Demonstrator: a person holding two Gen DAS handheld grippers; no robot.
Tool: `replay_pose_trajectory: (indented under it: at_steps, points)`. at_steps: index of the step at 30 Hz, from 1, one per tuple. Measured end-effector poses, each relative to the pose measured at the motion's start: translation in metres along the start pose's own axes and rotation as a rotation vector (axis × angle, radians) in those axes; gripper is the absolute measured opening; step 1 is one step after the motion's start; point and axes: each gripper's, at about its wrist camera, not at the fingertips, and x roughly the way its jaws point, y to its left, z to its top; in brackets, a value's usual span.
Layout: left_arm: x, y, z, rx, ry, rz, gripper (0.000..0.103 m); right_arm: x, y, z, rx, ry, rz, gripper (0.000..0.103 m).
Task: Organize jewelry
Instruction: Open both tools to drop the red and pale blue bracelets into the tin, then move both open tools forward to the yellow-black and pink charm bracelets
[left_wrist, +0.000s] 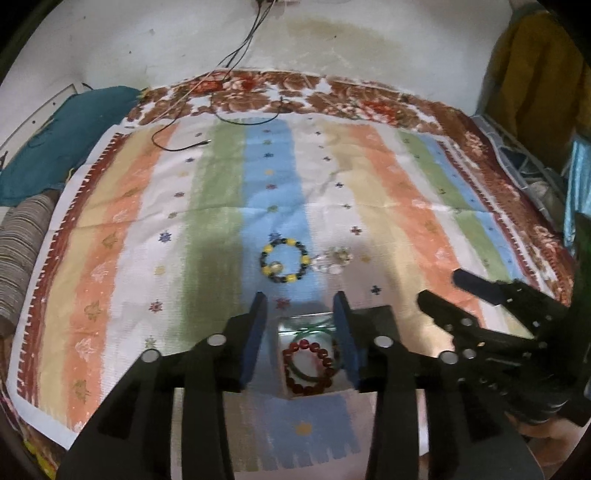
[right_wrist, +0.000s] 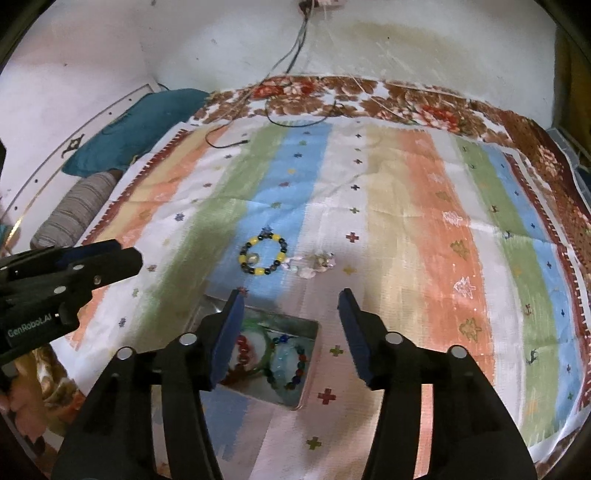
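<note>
Tin (right_wrist: 310, 363) holds beaded bracelets (right_wrist: 295, 365), perhaps several.

Looks like a home bedroom, prob. a bed pushed vs. a stained white wall (right_wrist: 424, 48). Striped cloth (right_wrist: 424, 221) is spread over a floral blanket (right_wrist: 399, 98). Left of the cloth: teal pillow (right_wrist: 140, 122) & striped bolster (right_wrist: 74, 212). Charger cable (right_wrist: 291, 55) dangles down the wall behind it; clothes (left_wrist: 532, 77) hang to its right.

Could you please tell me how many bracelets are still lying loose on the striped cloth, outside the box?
2: a yellow-and-dark beaded bracelet on the blue stripe, and a pale, clear one touching its right side. Others already lie in the box.
</note>
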Motion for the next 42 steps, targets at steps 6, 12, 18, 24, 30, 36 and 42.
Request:
replay_pose_trajectory:
  at_steps: [6, 12, 18, 24, 30, 36, 42]
  points:
    - [0.024, 0.007, 0.006, -0.012, 0.042, 0.037, 0.053, 0.015, -0.003, 0.008, 0.021, 0.025, -0.011, 0.063]
    - [0.053, 0.017, 0.013, -0.016, 0.076, 0.099, 0.058, 0.038, -0.003, 0.015, 0.008, 0.061, -0.041, 0.070]
    - [0.072, 0.018, 0.019, -0.003, 0.093, 0.119, 0.062, 0.058, -0.011, 0.017, 0.014, 0.108, -0.053, 0.071]
    - [0.083, 0.013, 0.024, 0.022, 0.092, 0.131, 0.063, 0.075, -0.022, 0.026, 0.047, 0.119, -0.063, 0.073]
    - [0.100, 0.017, 0.028, 0.010, 0.118, 0.123, 0.063, 0.091, -0.027, 0.029, 0.060, 0.152, -0.066, 0.073]
    - [0.117, 0.025, 0.031, -0.026, 0.144, 0.109, 0.063, 0.107, -0.031, 0.032, 0.062, 0.177, -0.071, 0.073]
    - [0.131, 0.032, 0.032, -0.022, 0.159, 0.129, 0.064, 0.119, -0.028, 0.034, 0.042, 0.192, -0.073, 0.073]
